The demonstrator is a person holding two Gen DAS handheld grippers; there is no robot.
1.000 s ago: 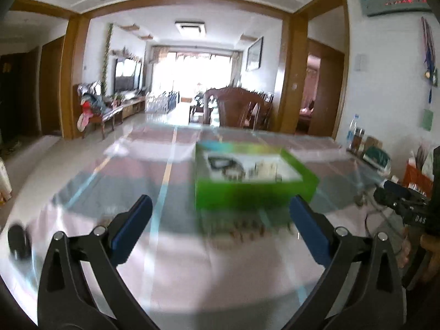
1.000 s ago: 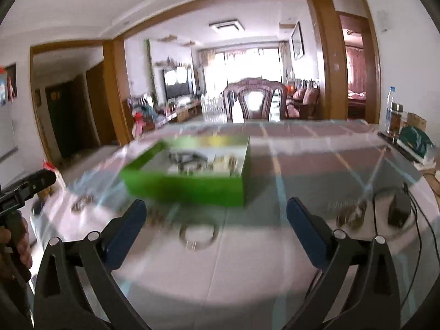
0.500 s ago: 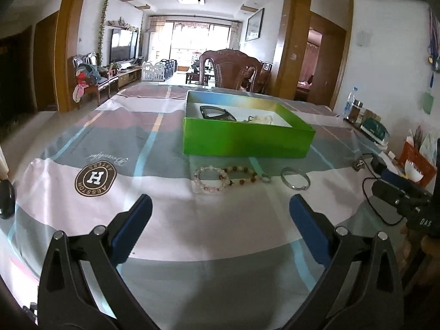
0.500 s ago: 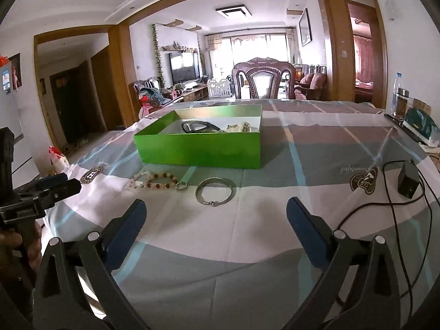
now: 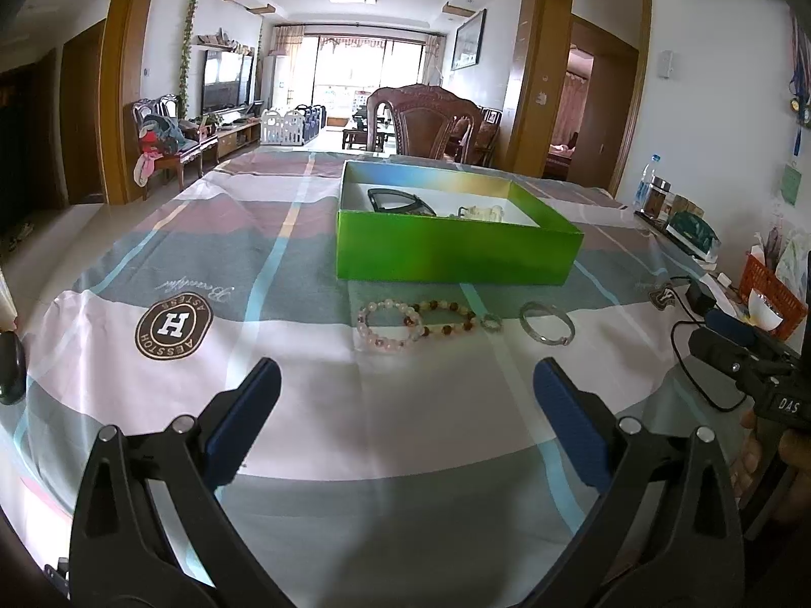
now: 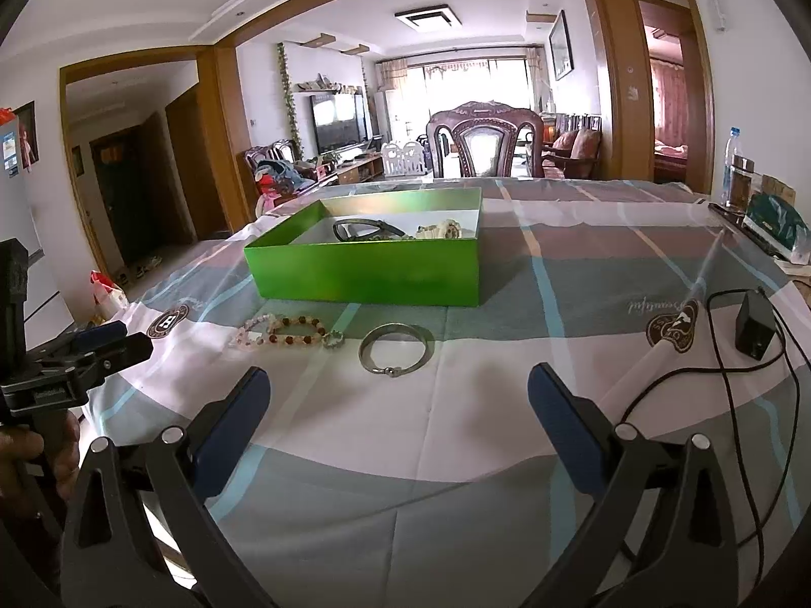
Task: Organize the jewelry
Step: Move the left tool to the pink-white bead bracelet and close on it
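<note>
My left claw [image 5: 405,400]: fingers spread wide, nothing in it; my right claw [image 6: 398,405]: same, released, above cloth-covered table [image 6: 456,456]. Green box [image 6: 370,273] mid-table, w/ dark bangle [image 6: 362,229] & pale piece inside. In front of box, L to R: pink bead bracelet [image 5: 389,327] touching brown bead bracelet [image 5: 448,318]; small ring [image 5: 491,323]; silver bangle [image 6: 395,349].

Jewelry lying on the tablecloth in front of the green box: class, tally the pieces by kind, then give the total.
Beaded bracelets: 2, pale pink bracelet and reddish-brown bracelet
Small ring: 1
Silver bangle: 1
Total: 4
</note>
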